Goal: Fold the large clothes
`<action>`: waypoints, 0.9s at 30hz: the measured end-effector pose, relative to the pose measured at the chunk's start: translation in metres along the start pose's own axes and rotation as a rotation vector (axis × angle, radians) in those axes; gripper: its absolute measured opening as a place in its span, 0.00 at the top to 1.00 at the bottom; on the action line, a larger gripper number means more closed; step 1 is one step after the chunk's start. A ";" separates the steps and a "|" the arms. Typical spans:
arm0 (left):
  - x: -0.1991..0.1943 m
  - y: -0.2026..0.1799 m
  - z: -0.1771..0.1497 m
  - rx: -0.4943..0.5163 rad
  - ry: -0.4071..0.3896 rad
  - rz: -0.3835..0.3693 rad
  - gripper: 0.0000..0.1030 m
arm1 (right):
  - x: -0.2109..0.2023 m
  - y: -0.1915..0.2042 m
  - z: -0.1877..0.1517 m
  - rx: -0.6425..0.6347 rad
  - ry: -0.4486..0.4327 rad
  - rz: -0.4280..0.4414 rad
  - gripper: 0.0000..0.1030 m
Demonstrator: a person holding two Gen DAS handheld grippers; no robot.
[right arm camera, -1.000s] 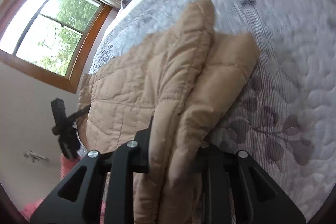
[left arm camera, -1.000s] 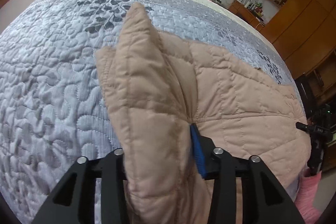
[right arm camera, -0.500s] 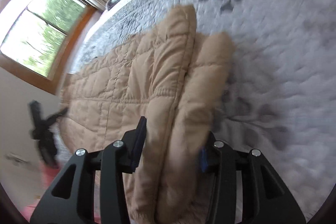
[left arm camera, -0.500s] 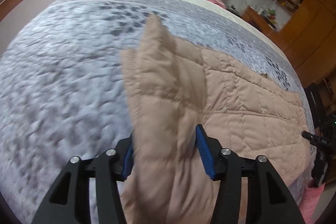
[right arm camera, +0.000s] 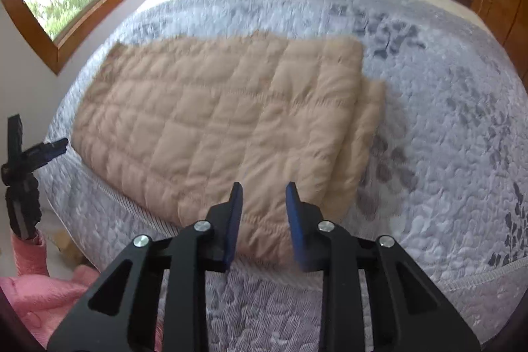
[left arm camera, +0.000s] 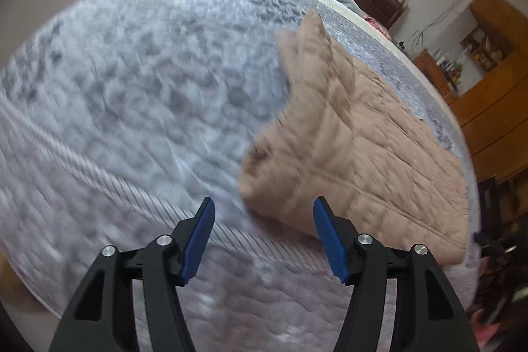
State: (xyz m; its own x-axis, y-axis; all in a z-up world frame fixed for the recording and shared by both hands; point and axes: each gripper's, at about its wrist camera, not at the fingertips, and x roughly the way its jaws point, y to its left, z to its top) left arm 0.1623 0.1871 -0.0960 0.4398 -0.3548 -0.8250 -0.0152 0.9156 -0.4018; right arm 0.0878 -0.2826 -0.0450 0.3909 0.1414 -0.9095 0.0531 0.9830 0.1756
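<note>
- Spread across the grey-lilac quilted bedspread with a darker leaf print (right arm camera: 445, 154), near its front edge: the tan quilted padded garment (right arm camera: 214, 127), lying flat in a long rectangle, a second layer peeking out along its right side
- Seen from the left view, the same garment (left arm camera: 356, 154) with one corner poking up towards the pillows; blurred there, so finer creases hard to tell
- Empty and spread wide above the bed's front edge, just left of the garment's near corner: left gripper (left arm camera: 264, 233)
- Also empty, blue pads parted by a narrower gap, hanging just over the garment's near edge: right gripper (right arm camera: 264, 213)
- Judged step: between folds, one lengthwise fold laid down
- Next move likely calls for pinching both corners of one short end and carrying them across to halve the length, keeping the layers aligned
</note>
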 end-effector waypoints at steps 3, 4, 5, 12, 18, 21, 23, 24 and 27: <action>0.009 -0.005 -0.012 -0.034 -0.006 -0.050 0.38 | 0.020 -0.007 -0.005 0.037 0.040 0.000 0.82; 0.015 -0.007 -0.014 -0.041 -0.005 -0.066 0.37 | 0.024 -0.010 -0.007 0.047 0.048 0.006 0.82; 0.019 -0.009 -0.014 -0.048 -0.003 -0.074 0.37 | 0.030 -0.013 -0.008 0.059 0.058 0.016 0.83; 0.044 -0.007 -0.003 -0.179 -0.058 -0.143 0.36 | 0.048 -0.030 -0.013 0.123 0.070 0.097 0.87; 0.056 0.003 0.006 -0.276 -0.080 -0.206 0.54 | 0.047 -0.034 -0.014 0.133 0.080 0.117 0.89; 0.049 0.008 -0.001 -0.328 -0.109 -0.267 0.79 | 0.047 -0.035 -0.015 0.143 0.088 0.126 0.89; 0.043 0.007 -0.003 -0.320 -0.131 -0.265 0.84 | 0.047 -0.037 -0.014 0.147 0.093 0.131 0.89; 0.044 0.007 -0.003 -0.323 -0.131 -0.257 0.84 | 0.047 -0.037 -0.013 0.149 0.096 0.133 0.89; 0.063 0.015 -0.004 -0.340 -0.091 -0.232 0.84 | 0.049 -0.040 -0.010 0.152 0.098 0.139 0.89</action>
State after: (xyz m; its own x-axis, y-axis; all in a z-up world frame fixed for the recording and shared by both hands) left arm 0.1864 0.1774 -0.1551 0.5435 -0.5123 -0.6650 -0.1953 0.6933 -0.6937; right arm 0.0954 -0.3141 -0.1003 0.3133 0.2925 -0.9035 0.1452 0.9254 0.3500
